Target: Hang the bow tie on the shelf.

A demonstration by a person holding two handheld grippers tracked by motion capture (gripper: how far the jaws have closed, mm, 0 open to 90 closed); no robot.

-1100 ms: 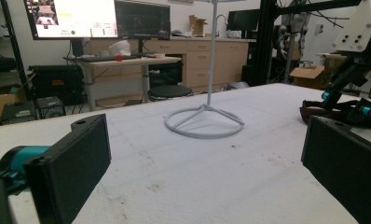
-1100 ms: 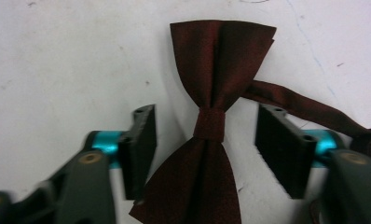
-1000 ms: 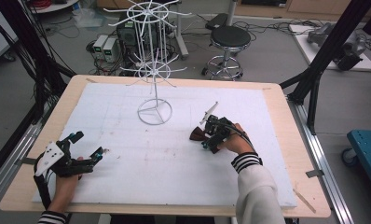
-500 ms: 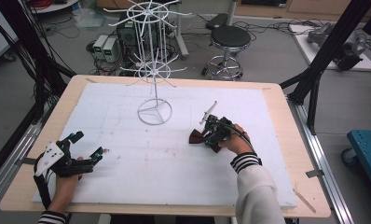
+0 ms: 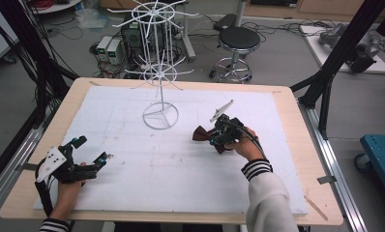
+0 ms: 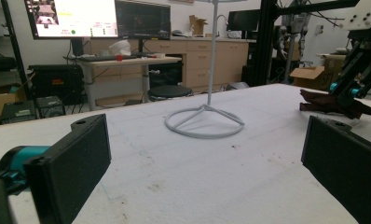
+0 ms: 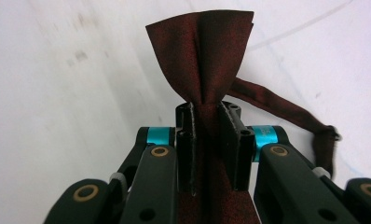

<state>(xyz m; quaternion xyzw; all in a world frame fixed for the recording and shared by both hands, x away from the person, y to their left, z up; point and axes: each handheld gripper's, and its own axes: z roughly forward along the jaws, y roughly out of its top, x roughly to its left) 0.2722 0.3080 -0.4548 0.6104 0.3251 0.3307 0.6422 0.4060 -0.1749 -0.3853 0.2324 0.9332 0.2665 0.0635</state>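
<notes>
right gripper (image 5: 214, 137) clamped on a dark maroon fabric bow tie (image 7: 203, 56); in the right gripper view the jaws pinch the tie at its narrow knotted waist, one fanned wing standing out past the jaw tips, the rest of the cloth running back under the jaws. a thin maroon neck strap (image 7: 286, 109) trails off to the side and lies on the white foam sheet (image 5: 132, 183) that covers the wooden table (image 5: 287, 104).

in the high view the tie (image 5: 199, 133) sits right of centre on the sheet, its free wing pointing toward the white wire display stand with radial hook arms (image 5: 160, 72). the tie looks at or just off the surface; cannot tell whether it is lifted clear.

key relation: the stand's ring base (image 5: 160, 116) lies up and to the left of the right gripper, near but apart, and the hooks are well above the tie. the tie's long axis runs along the gripper's own line, wing to wing through the jaws. a hang, if that is the aim, likely needs a lift and a reach toward the stand, with the strap loop presented to a hook.

left gripper (image 5: 91, 153) rests near the front left corner, jaws spread wide with nothing between them, well apart from both tie and stand. the right hand (image 5: 241, 145) is plainly the nearer one.
</notes>
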